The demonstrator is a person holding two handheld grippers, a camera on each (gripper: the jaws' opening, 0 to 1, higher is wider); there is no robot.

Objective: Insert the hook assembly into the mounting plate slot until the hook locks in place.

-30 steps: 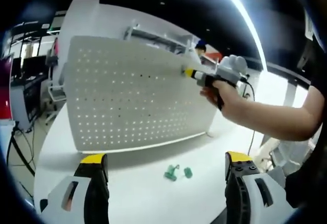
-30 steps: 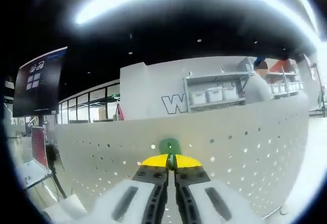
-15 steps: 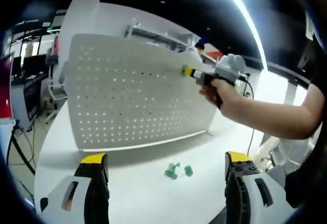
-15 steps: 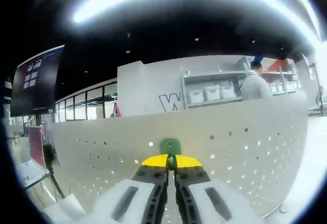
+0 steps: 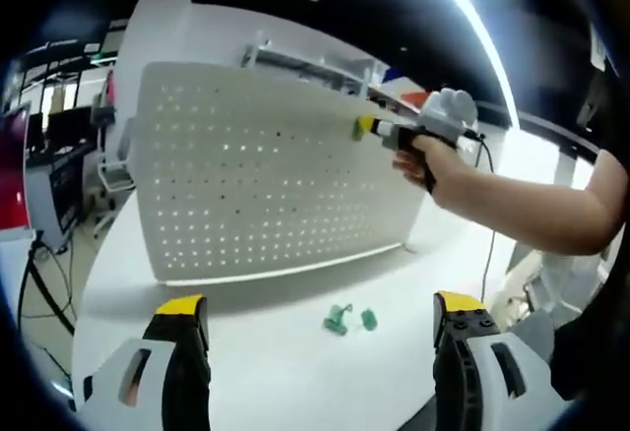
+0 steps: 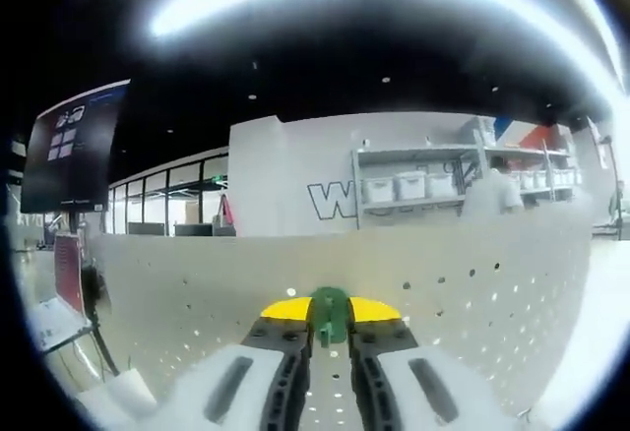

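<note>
A white table (image 5: 256,372) carries the upright perforated mounting plate (image 5: 246,175); two green hooks (image 5: 350,320) lie before it.

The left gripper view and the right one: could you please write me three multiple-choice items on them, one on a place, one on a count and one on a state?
1. Where are the right tongs?
A. at the pegboard's upper edge
B. flat on the table
C. under the table

2. How many loose green hooks lie on the table?
A. none
B. two
C. five

3. How do the left tongs stand?
A. shut on a hook
B. open, holding nothing
C. shut on the board

Answers: 1 A, their yellow tips meet the pegboard near its top. 2 B, a pair lies before the board. 3 B, the jaws stand wide apart.
</note>
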